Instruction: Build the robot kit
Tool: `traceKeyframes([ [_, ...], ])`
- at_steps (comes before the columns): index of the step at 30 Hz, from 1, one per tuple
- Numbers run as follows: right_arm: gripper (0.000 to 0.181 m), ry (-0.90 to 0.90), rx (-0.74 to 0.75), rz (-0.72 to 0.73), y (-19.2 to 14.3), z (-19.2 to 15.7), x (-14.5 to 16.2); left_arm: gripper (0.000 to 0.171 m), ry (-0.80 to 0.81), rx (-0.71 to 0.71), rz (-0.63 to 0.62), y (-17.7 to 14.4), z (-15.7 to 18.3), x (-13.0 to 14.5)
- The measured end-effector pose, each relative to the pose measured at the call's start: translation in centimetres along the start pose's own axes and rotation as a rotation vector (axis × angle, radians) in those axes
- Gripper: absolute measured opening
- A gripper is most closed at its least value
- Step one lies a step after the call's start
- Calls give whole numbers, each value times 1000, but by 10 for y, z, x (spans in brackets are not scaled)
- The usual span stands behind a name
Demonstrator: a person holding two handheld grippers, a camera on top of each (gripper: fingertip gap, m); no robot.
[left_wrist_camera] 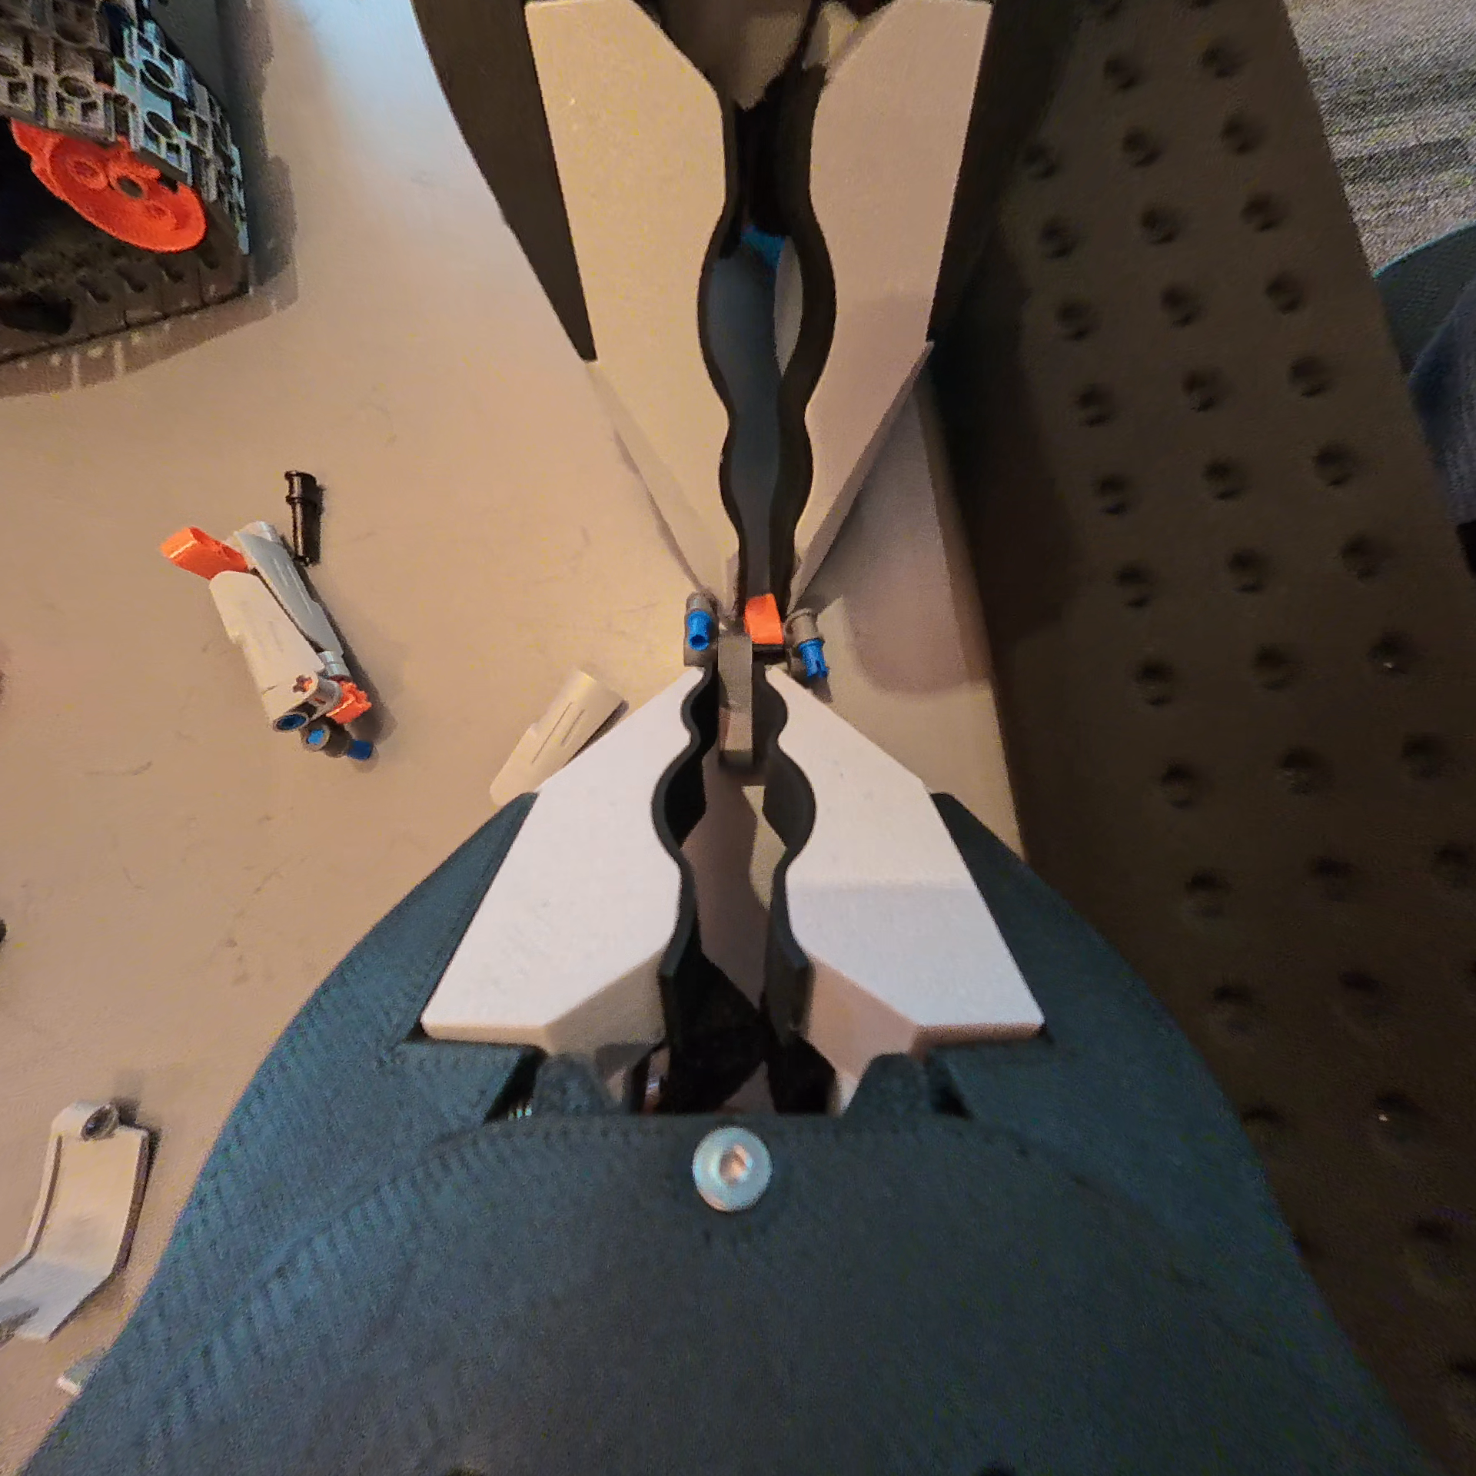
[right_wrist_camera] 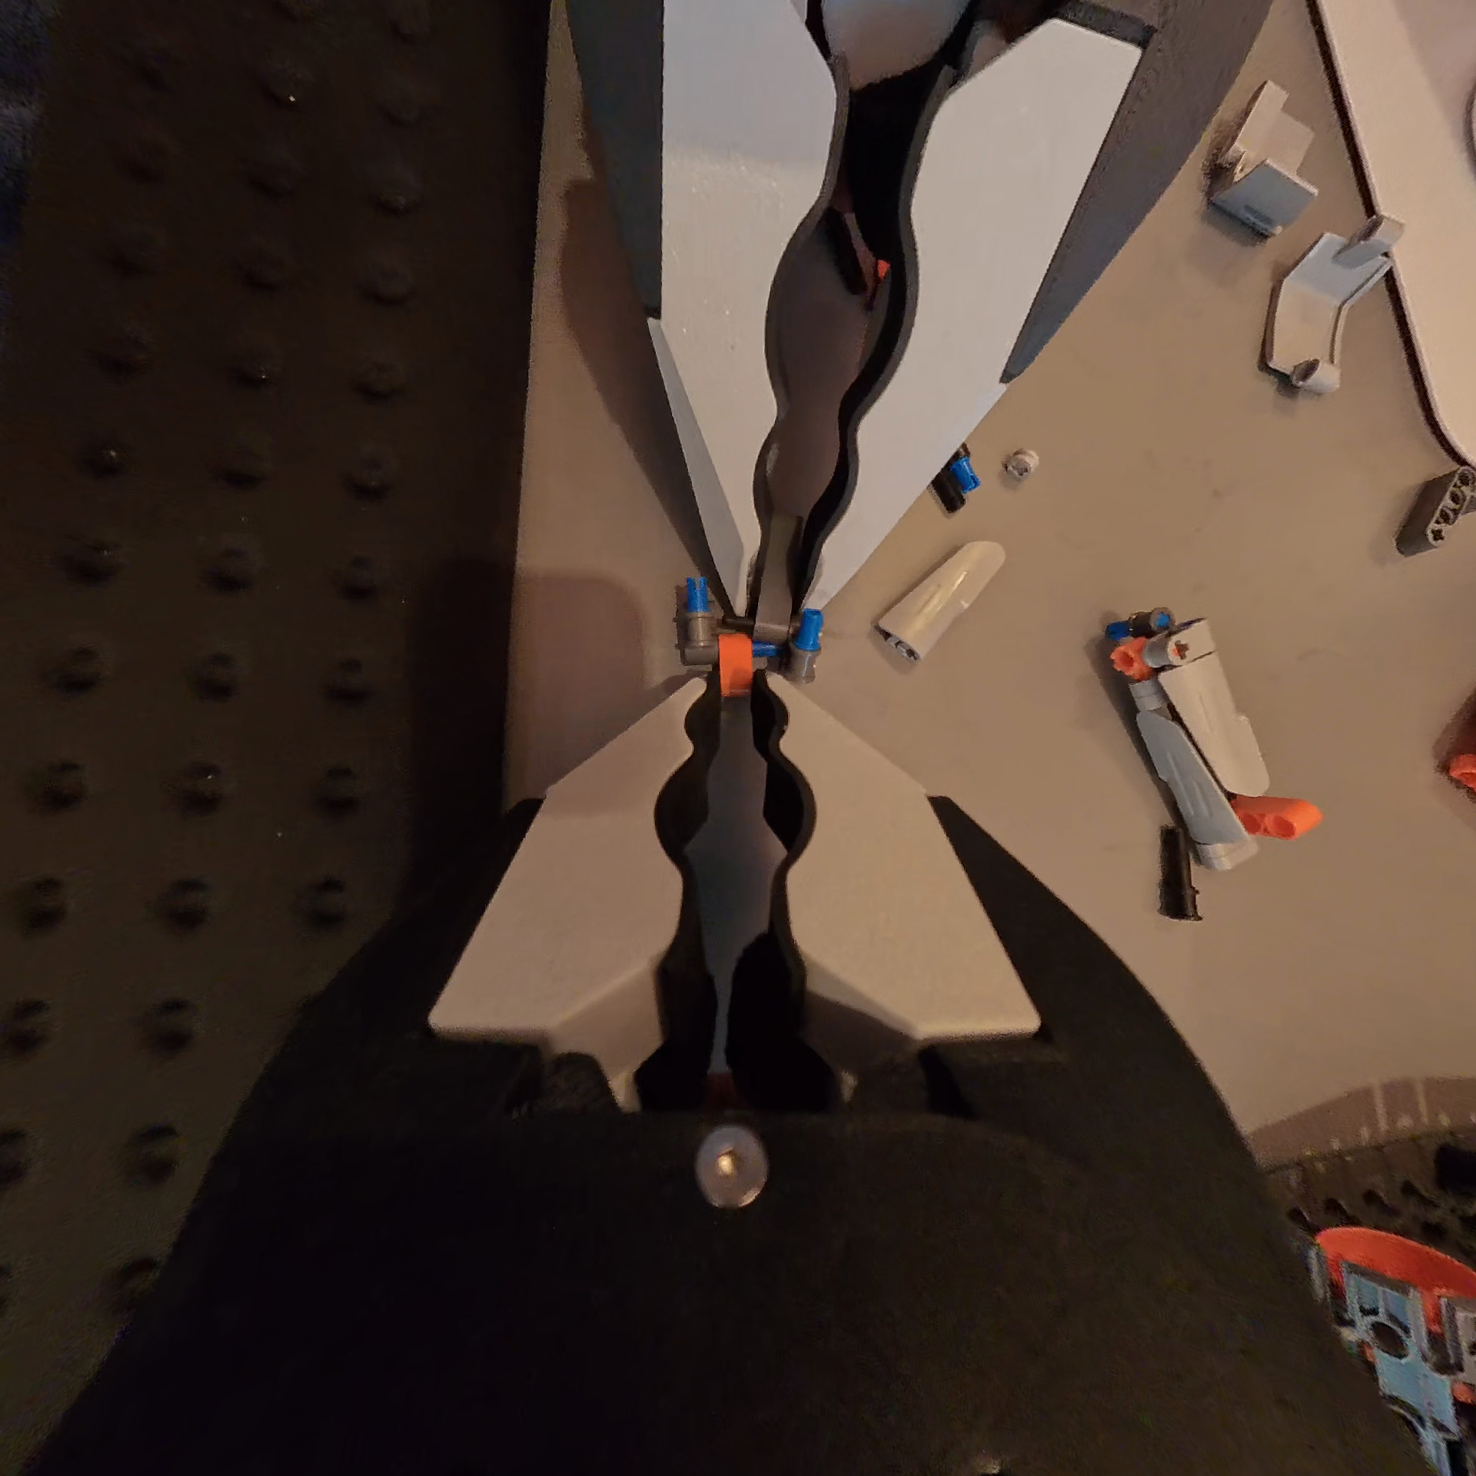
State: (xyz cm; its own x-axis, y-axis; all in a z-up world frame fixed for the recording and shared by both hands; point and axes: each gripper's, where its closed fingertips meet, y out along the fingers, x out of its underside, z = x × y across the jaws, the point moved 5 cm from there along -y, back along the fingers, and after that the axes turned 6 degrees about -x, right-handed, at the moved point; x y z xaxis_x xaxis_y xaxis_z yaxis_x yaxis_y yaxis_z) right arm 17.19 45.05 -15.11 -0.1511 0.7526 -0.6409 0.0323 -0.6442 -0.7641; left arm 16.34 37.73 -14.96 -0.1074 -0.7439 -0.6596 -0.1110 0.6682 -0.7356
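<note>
My two grippers meet tip to tip above the beige table. In the left wrist view my left gripper [left_wrist_camera: 735,679] is shut on a dark grey beam [left_wrist_camera: 736,711]. My right gripper [left_wrist_camera: 759,599] comes in from the top, shut on an orange piece [left_wrist_camera: 760,621]. The two pieces touch in a small cluster with grey connectors and blue pins [left_wrist_camera: 697,631] on each side. In the right wrist view my right gripper [right_wrist_camera: 736,683] clamps the orange piece [right_wrist_camera: 735,659], and the left gripper [right_wrist_camera: 771,603] holds the grey beam [right_wrist_camera: 781,551] opposite. The blue pins [right_wrist_camera: 808,627] flank the joint.
A black studded baseplate [left_wrist_camera: 1198,559] [right_wrist_camera: 200,559] lies beside the grippers. On the table are a grey-and-orange sub-assembly [left_wrist_camera: 271,631] [right_wrist_camera: 1198,719], a black pin [left_wrist_camera: 302,515], a white curved panel [left_wrist_camera: 559,723] [right_wrist_camera: 942,599], grey curved parts [left_wrist_camera: 72,1198] [right_wrist_camera: 1318,311] and a tracked model with an orange wheel [left_wrist_camera: 120,176]. Left and right tips are no more than a few centimetres apart.
</note>
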Motion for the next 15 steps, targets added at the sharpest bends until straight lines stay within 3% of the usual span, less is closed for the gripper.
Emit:
traceKeyframes([
  [15,5,10,-9,15,-1,0,3,6,7,-6,-22,0,-1,3],
])
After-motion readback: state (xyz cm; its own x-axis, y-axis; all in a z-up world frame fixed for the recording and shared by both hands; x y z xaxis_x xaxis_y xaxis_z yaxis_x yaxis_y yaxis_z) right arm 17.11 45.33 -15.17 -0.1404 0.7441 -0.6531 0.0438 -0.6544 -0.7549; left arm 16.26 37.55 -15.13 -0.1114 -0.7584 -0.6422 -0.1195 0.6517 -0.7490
